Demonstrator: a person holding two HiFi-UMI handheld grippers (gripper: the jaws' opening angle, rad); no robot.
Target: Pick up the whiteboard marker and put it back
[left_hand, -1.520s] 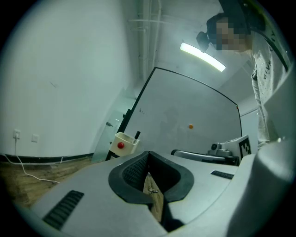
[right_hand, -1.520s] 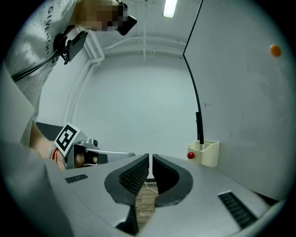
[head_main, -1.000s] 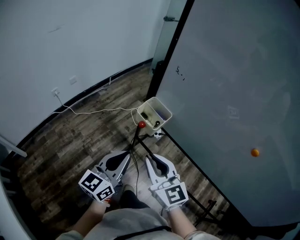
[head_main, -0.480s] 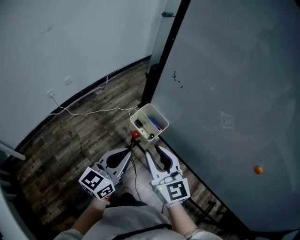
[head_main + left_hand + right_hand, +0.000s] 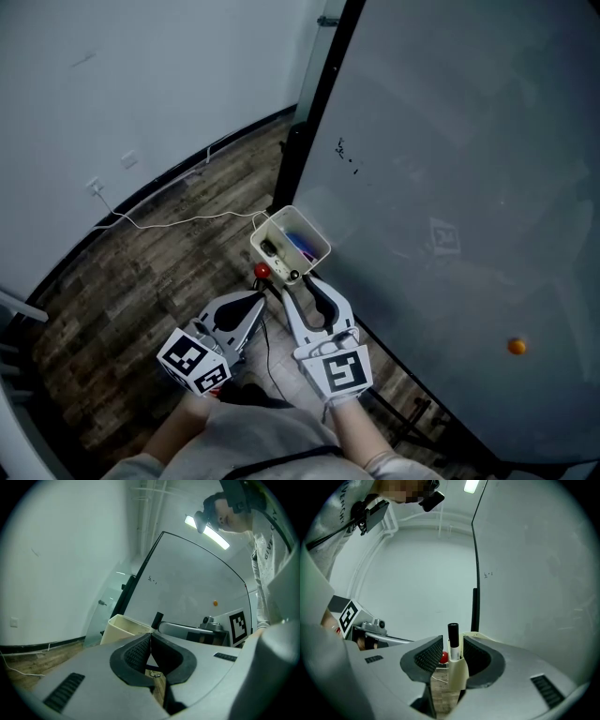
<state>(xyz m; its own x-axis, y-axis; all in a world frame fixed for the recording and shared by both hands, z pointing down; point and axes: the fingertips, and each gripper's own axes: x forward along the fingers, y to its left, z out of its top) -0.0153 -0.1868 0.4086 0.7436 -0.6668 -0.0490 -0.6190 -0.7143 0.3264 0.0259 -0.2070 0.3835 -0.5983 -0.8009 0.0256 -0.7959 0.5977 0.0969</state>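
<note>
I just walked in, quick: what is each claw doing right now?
Left gripper: closed, empty.
Right gripper: jaws opening, not gripping; the marker stands between them in the box.

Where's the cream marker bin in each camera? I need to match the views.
Head view: bin at centre, against the whiteboard.
Left gripper view: low, left of centre.
Right gripper view: bottom centre, a marker standing in it.
Shared landmark: the small scribble on the whiteboard.
</note>
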